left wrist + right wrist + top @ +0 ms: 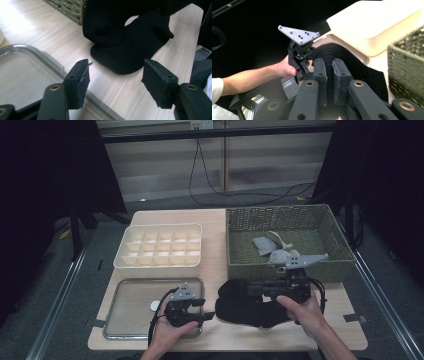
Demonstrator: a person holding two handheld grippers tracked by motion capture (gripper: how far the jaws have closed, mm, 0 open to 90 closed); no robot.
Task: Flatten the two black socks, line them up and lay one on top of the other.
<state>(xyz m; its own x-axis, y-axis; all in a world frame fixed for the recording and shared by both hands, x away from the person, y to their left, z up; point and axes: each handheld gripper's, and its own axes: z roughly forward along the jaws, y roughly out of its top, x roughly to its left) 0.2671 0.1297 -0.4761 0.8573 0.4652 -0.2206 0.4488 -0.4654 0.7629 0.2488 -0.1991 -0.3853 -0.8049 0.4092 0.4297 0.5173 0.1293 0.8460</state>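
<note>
1. The right hand-held gripper (329,75) is pinching a black sock (245,307): in the right gripper view its two jaws stand almost together with a ribbed fold of the dark cloth pressed between the pads.
2. In the high view the right hand-held gripper (260,290) lies level over the table (215,245), pointing toward the person's left, with the right hand (300,310) wrapped around its body.
3. The black sock hangs from that grip and spreads over the front of the table, just in front of the woven basket (325,265) and to the right of the metal tray (125,330).
4. The left hand-held gripper (202,309) is spread, with nothing between its pads; in the left gripper view its jaws frame the toe end of the black sock (125,52) without touching it.
5. The left hand (172,330) holds the left hand-held gripper over the right edge of the metal tray, pointing toward the sock.
6. A small white round thing (155,305) lies on the metal tray.
7. Behind the metal tray sits a cream divided box (160,265) with many small compartments.
8. The woven basket holds a few grey and beige pieces of cloth (272,247).
</note>
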